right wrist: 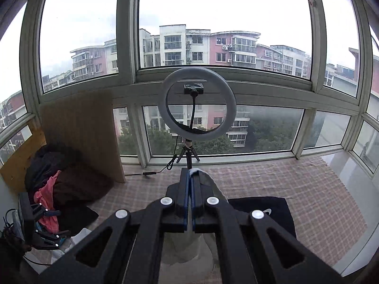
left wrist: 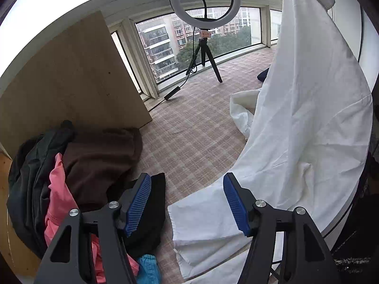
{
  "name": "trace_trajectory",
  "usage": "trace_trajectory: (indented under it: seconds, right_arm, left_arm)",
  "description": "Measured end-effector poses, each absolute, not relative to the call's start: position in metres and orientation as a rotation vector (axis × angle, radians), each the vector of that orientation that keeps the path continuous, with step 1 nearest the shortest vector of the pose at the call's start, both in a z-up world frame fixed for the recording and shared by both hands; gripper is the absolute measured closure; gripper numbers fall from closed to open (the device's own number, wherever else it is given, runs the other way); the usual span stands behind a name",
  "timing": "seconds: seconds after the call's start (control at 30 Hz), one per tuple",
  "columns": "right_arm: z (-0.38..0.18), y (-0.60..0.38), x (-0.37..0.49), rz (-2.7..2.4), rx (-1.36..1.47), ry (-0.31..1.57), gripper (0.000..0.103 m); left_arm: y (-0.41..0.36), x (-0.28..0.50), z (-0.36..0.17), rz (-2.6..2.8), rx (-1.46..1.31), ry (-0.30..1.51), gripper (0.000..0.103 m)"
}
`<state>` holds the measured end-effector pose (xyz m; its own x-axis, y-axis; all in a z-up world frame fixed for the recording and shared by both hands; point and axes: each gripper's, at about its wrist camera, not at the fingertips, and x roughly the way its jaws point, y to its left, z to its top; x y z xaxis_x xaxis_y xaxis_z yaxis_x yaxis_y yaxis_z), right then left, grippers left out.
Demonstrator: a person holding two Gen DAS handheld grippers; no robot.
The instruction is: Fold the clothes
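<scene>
Windows (right wrist: 213, 23) wrap the whole far side of the room, with apartment blocks and trees outside. Checked cloth (left wrist: 196, 137) covers the surface below them, running right up to the sill. A white garment (left wrist: 308, 108) hangs in a long sweep down the right of the left wrist view, its top out of sight above and its lower edge pooled on the checked cloth. A bare wooden board (left wrist: 71, 80) leans upright on the left. At its foot sits a heap of clothes (left wrist: 78, 165): brown, dark grey, pink, black, and a scrap of blue at the bottom. A ring light (right wrist: 197, 104) on a small tripod stands near the glass, its cable trailing left. A black garment (right wrist: 267, 213) lies flat on the cloth behind the right gripper.

The left gripper (left wrist: 187, 203) hovers with its blue pads spread wide, nothing between them, the white hem lying just beneath the right-hand pad. The right gripper (right wrist: 190, 189) is pinched closed, a fold of the white garment caught at its tips and draping down beneath it.
</scene>
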<state>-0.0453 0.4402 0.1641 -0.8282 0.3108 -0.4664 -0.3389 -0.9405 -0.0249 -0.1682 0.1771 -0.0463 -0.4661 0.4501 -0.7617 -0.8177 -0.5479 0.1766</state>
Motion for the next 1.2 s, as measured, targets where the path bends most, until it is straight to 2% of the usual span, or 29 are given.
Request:
trace_trajectory:
  seconds: [0.2, 0.33, 0.47, 0.63, 0.77, 0.9, 1.03, 1.2]
  right_arm:
    - [0.330, 0.328, -0.109, 3.024, -0.430, -0.206, 0.102]
    - [0.423, 0.272, -0.087, 3.169, -0.225, -0.334, 0.102]
    - [0.465, 0.253, -0.050, 3.237, -0.133, -0.401, 0.102]
    - [0.467, 0.294, -0.033, 3.284, -0.179, -0.252, 0.102]
    - [0.443, 0.347, -0.046, 3.231, -0.347, -0.146, 0.102]
    - [0.398, 0.396, -0.060, 3.169, -0.580, -0.088, 0.102]
    - [0.260, 0.444, -0.046, 3.028, -0.878, 0.099, 0.102]
    - [0.074, 0.498, -0.018, 2.779, -1.211, 0.331, 0.102]
  left_arm:
    - [0.122, -0.170, -0.025, 2.214, -0.874, 0.588, 0.042]
    - [0.094, -0.167, -0.006, 2.278, -0.885, 0.474, 0.042]
    - [0.103, -0.146, 0.019, 2.265, -0.809, 0.434, 0.042]
    - [0.181, -0.106, 0.043, 2.091, -0.690, 0.465, 0.042]
    - [0.223, -0.061, 0.050, 1.874, -0.664, 0.505, 0.042]
    - [0.192, -0.028, 0.053, 1.834, -0.609, 0.617, 0.042]
    - [0.157, -0.048, 0.038, 1.932, -0.712, 0.703, 0.037]
    - [0.146, -0.104, 0.001, 2.004, -0.897, 0.760, 0.037]
